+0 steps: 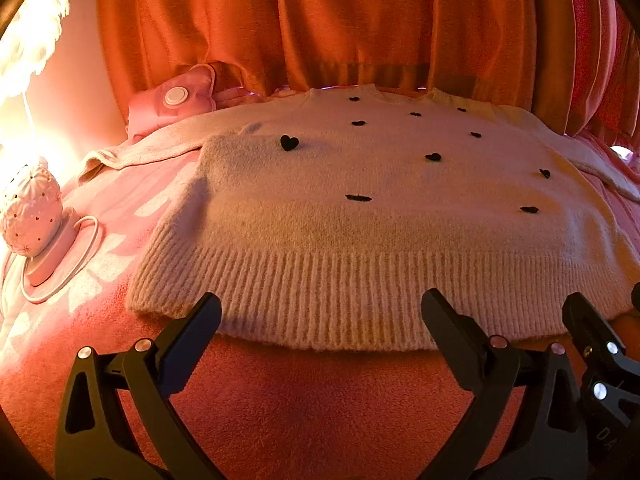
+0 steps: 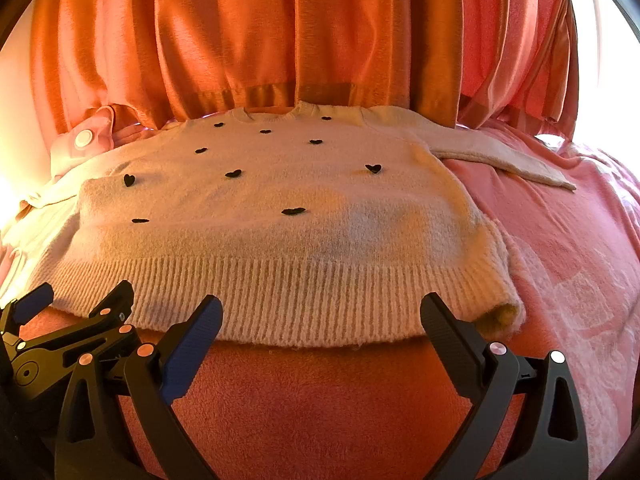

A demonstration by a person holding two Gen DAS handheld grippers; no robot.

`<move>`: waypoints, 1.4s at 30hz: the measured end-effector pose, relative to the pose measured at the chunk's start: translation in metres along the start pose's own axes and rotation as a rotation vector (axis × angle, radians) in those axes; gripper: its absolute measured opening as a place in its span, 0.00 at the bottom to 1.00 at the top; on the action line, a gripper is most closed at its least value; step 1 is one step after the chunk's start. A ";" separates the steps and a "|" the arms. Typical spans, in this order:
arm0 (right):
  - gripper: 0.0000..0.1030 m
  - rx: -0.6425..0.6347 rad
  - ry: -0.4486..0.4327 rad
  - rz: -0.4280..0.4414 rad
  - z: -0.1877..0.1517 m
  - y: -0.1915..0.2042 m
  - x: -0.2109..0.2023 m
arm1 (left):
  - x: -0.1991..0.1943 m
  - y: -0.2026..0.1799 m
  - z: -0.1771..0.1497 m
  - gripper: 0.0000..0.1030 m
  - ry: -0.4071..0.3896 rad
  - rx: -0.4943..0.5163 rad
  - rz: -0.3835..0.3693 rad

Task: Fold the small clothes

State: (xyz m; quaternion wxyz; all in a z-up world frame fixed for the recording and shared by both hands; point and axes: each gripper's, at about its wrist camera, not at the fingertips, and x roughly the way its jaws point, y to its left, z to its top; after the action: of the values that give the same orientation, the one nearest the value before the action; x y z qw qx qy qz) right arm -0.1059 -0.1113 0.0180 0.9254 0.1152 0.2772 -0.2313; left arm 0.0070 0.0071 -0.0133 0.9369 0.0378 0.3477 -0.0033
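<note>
A cream knitted sweater (image 1: 360, 184) with small black hearts lies flat on a pink blanket, sleeves spread, ribbed hem toward me. It also shows in the right wrist view (image 2: 280, 200). My left gripper (image 1: 322, 306) is open and empty, its tips just at the hem's left half. My right gripper (image 2: 322, 308) is open and empty at the hem's right half. The right gripper shows at the edge of the left wrist view (image 1: 592, 328), and the left gripper shows at the edge of the right wrist view (image 2: 80, 300).
Orange curtains (image 1: 320, 20) hang behind the sweater. A white perforated lamp (image 1: 32, 208) with a cord glows at the left. A pink pouch with a white round cap (image 1: 176, 98) lies at the back left. The pink blanket (image 2: 560, 260) spreads to the right.
</note>
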 end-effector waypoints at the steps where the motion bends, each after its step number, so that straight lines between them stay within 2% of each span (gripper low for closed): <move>1: 0.95 0.000 0.000 0.000 0.000 0.000 0.000 | 0.000 0.000 0.000 0.95 -0.001 0.000 0.001; 42: 0.95 0.002 0.004 0.001 0.000 0.001 0.000 | 0.000 0.000 -0.005 0.95 0.000 -0.001 0.006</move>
State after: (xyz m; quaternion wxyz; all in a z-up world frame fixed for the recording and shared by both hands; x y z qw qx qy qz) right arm -0.1055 -0.1108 0.0179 0.9249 0.1166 0.2789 -0.2307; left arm 0.0036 0.0076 -0.0173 0.9369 0.0385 0.3474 -0.0005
